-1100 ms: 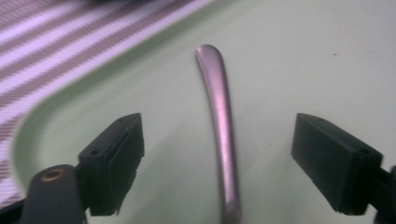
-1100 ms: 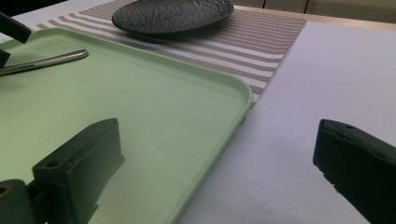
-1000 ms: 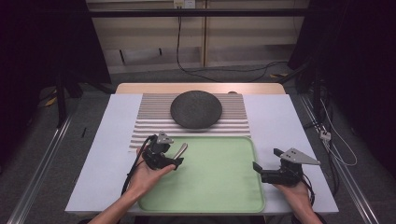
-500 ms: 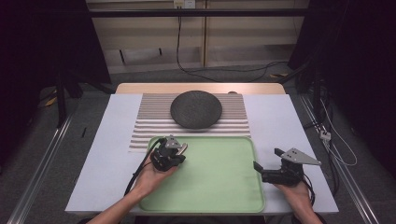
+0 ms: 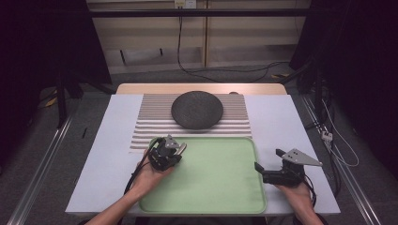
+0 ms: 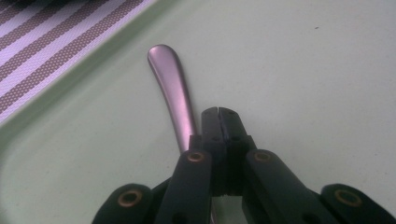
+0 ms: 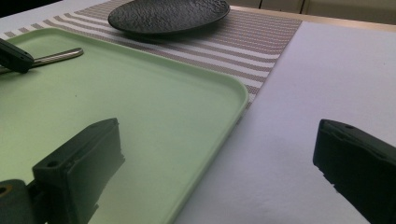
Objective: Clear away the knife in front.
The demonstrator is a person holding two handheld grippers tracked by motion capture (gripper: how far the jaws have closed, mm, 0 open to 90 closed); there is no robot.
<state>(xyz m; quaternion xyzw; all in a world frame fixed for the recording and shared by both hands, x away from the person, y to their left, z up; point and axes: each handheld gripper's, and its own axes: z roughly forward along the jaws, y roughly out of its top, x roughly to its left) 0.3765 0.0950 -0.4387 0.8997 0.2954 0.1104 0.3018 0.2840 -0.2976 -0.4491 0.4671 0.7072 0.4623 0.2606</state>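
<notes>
A metal utensil handle (image 6: 170, 88) lies flat on the green tray (image 5: 220, 187) near its far left corner. My left gripper (image 6: 218, 113) is shut, its jaws pressed together with nothing between them. The handle runs along the left jaw and passes under it. From above, the left gripper (image 5: 165, 153) sits over that corner and the handle (image 5: 181, 147) pokes out to its right. My right gripper (image 5: 268, 159) is open over the white table just right of the tray. In its own view the right gripper (image 7: 217, 163) holds nothing, and the handle (image 7: 60, 56) shows far left.
A dark round plate (image 5: 197, 110) rests on a striped mat (image 5: 145, 126) beyond the tray. The tray's raised rim (image 7: 240, 100) runs between the right gripper and the tray floor. White table (image 5: 291, 117) surrounds both. Cables trail on the floor beyond.
The left hand has rolled and shifted slightly right and nearer over the tray corner, with the handle still beside it. The right gripper has stayed put.
</notes>
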